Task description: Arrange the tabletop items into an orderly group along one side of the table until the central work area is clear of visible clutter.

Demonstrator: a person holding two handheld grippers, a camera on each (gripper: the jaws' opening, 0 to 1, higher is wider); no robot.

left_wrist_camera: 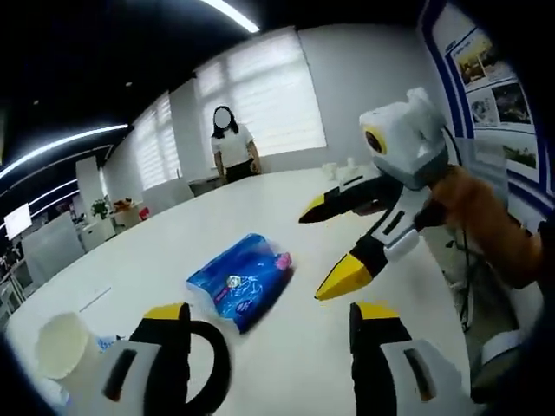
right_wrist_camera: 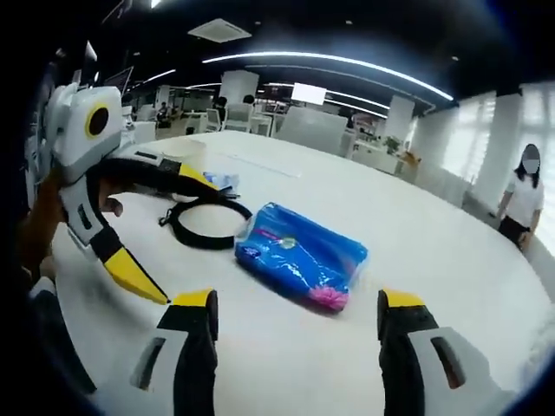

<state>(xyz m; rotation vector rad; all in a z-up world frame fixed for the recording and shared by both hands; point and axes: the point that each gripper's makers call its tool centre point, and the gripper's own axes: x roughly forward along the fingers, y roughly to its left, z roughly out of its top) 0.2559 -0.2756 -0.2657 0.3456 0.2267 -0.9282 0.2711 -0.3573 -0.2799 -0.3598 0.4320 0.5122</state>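
Left gripper (left_wrist_camera: 271,314): jaws spread wide, nothing between them, held above the white table (left_wrist_camera: 286,199). Right gripper (right_wrist_camera: 297,300): jaws likewise spread and empty; seen from the left gripper view, its yellow-tipped fingers (left_wrist_camera: 345,276) stand apart, just to the right of the blue packet (left_wrist_camera: 240,279).

Blue packet (right_wrist_camera: 301,252) lies flat on the table, beyond both sets of jaws. Black ring-shaped strap (right_wrist_camera: 205,224) rests just beside the packet, towards the left gripper. White cup (left_wrist_camera: 64,347) stands near the strap. A person (left_wrist_camera: 232,143) stands at the table's far end
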